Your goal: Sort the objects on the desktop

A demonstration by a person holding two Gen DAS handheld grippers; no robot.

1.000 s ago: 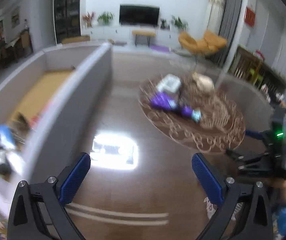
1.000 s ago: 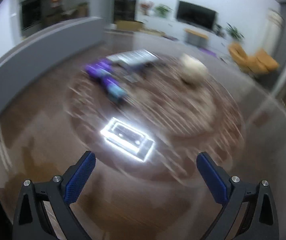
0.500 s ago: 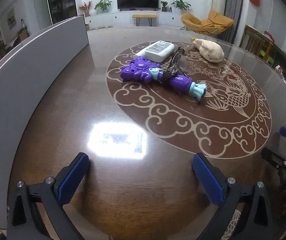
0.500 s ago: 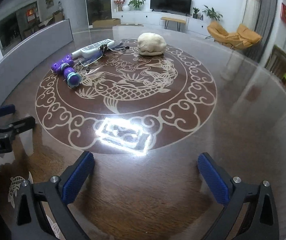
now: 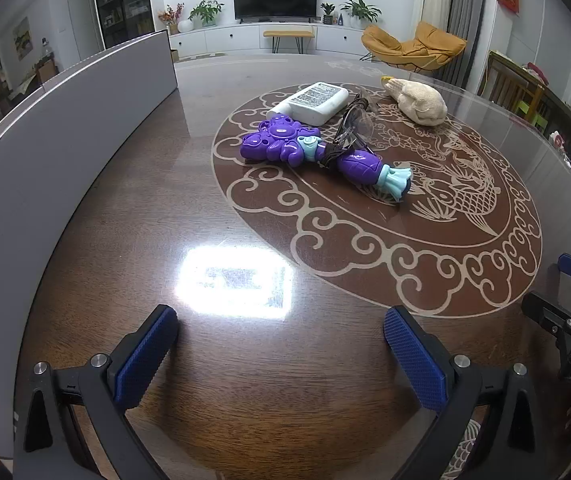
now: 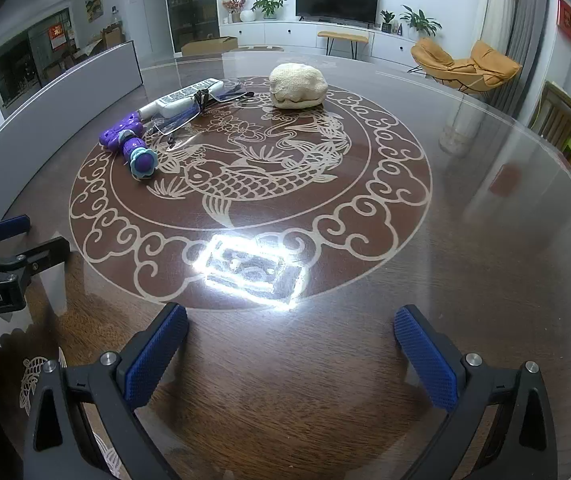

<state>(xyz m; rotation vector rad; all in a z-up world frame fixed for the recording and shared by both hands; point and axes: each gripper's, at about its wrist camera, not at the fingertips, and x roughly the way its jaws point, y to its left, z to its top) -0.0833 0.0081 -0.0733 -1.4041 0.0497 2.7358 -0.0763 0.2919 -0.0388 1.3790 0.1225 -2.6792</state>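
Far across the round brown table (image 5: 245, 360) lie a purple and teal toy (image 5: 309, 152), a white bottle (image 5: 313, 102) on its side, clear glasses (image 5: 351, 128) and a cream plush lump (image 5: 417, 102). My left gripper (image 5: 281, 344) is open and empty over the near table edge, well short of them. In the right wrist view the toy (image 6: 131, 146), bottle (image 6: 183, 98), glasses (image 6: 189, 114) and plush (image 6: 297, 86) sit at the far left. My right gripper (image 6: 291, 340) is open and empty, with the left gripper (image 6: 31, 236) to its left.
A tall grey panel (image 5: 65, 128) curves along the table's left side. A bright lamp glare (image 5: 233, 284) sits on the glossy top in front of the left gripper. The right gripper (image 5: 547, 284) shows at the right edge. A living room lies behind.
Both cameras swung down onto the table a second ago, with blur. Over the last half second the views have held almost still. Both grippers stay open.
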